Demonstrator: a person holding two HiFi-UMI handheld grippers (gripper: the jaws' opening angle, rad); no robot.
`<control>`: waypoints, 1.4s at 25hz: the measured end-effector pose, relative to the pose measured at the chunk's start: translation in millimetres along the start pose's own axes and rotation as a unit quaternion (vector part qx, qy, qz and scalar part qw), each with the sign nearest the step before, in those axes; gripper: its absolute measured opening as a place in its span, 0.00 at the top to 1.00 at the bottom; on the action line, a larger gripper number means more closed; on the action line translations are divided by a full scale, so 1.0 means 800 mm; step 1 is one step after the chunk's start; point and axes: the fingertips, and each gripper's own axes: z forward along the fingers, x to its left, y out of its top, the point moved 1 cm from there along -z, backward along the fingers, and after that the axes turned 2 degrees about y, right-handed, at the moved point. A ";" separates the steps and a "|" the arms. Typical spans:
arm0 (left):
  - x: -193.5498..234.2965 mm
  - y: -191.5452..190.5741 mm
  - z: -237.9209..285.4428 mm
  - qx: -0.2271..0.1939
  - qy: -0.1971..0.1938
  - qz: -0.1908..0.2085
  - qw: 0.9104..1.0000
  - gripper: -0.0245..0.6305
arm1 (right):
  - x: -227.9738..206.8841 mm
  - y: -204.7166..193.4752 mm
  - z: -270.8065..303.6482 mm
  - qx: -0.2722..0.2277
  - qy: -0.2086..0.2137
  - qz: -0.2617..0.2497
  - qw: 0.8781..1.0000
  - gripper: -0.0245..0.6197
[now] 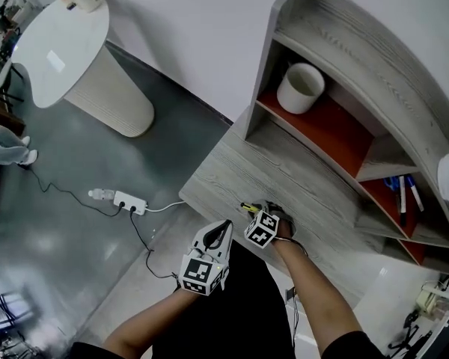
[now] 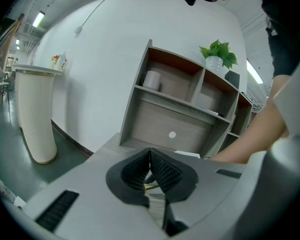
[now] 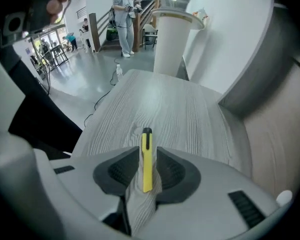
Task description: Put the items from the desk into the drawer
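Note:
A yellow utility knife with a black tip [image 3: 147,159] lies flat on the grey wood-grain desk [image 1: 284,174], near its front edge [image 1: 248,208]. My right gripper [image 3: 147,152] points steeply down over it. The jaws are open and straddle the knife, with a thin gap on each side. My left gripper [image 1: 226,225] hovers just left of the right one, off the desk's front edge. It is shut with nothing between its pads [image 2: 150,153]. A panel with a round white knob [image 2: 171,134] sits under the shelves.
A shelf unit [image 1: 337,58] stands at the back of the desk, holding a white cup [image 1: 300,88] and some pens [image 1: 404,193]. A potted plant [image 2: 219,54] tops it. On the floor lie a power strip [image 1: 129,200] with cables. A white round table [image 1: 67,40] stands further away.

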 end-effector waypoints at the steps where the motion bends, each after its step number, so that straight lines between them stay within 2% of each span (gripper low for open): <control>1: 0.000 -0.001 0.000 0.001 0.002 -0.001 1.000 0.94 | 0.001 -0.002 0.004 0.004 0.006 -0.004 1.000 0.78; 10: 0.011 0.002 0.004 0.000 0.027 -0.006 1.000 0.94 | -0.001 -0.002 0.010 0.008 0.050 0.019 0.999 0.79; 14: 0.012 0.005 0.006 0.000 0.030 -0.009 0.999 0.94 | 0.002 -0.001 0.010 0.015 0.060 0.002 0.998 0.82; 18: 0.013 0.006 0.004 0.000 0.031 -0.009 0.999 0.94 | 0.007 -0.002 0.010 0.015 0.047 -0.018 0.999 0.85; 24: 0.010 0.009 0.001 -0.002 0.020 0.005 1.000 0.94 | 0.008 -0.003 0.003 0.006 0.030 0.010 0.999 0.85; 35: -0.019 0.000 -0.022 -0.001 -0.035 0.010 0.999 0.94 | 0.023 -0.017 -0.053 -0.021 -0.014 0.105 0.994 0.85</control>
